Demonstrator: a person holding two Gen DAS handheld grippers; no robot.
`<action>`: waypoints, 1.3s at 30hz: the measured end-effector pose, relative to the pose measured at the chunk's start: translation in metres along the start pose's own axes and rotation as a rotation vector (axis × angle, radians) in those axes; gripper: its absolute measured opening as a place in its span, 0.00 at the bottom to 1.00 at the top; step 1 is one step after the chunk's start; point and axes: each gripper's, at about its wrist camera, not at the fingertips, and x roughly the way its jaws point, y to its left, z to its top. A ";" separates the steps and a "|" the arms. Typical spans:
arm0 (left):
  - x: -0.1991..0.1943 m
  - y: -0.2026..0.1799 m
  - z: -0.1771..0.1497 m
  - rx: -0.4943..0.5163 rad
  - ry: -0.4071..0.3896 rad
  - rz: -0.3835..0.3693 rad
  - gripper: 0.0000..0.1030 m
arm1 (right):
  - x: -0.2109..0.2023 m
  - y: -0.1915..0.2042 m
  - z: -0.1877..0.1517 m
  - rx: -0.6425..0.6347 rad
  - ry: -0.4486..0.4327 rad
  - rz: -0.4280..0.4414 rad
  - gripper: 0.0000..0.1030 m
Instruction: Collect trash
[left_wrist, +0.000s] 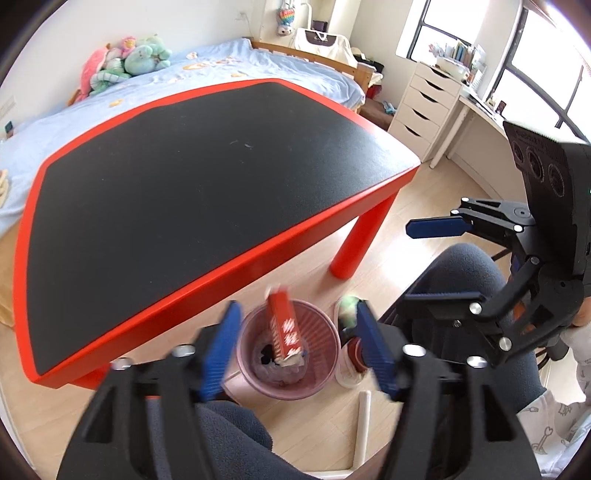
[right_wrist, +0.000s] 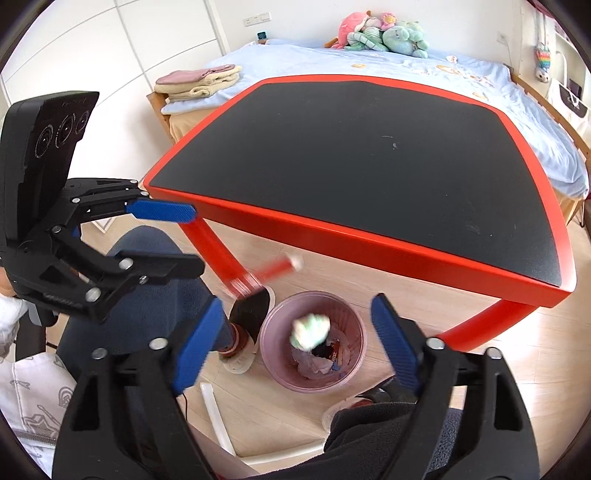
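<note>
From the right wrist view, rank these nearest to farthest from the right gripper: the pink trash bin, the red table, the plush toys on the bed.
From the right gripper:
1. Pink trash bin, on the floor directly below the open fingers.
2. Red table, just beyond the bin, its near edge ahead.
3. Plush toys, far back on the bed, against the wall.

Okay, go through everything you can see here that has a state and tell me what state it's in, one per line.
Left hand-held gripper: open, holding nothing.
Right hand-held gripper: open, holding nothing.
Red carton: blurred, in mid-air above the bin.
Green and white wad: blurred, over the bin's mouth.
Pink trash bin: upright on the floor, partly filled with wrappers.
Red table: nothing on its black top.
</note>
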 end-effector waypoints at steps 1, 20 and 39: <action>-0.001 0.001 0.000 -0.010 -0.014 0.006 0.84 | 0.000 -0.001 -0.001 0.004 0.002 -0.007 0.87; -0.015 0.015 -0.006 -0.109 -0.073 0.036 0.93 | -0.001 -0.007 -0.002 0.075 0.015 -0.054 0.96; -0.055 0.053 0.046 -0.163 -0.202 0.147 0.93 | -0.046 -0.022 0.094 0.072 -0.160 -0.142 0.97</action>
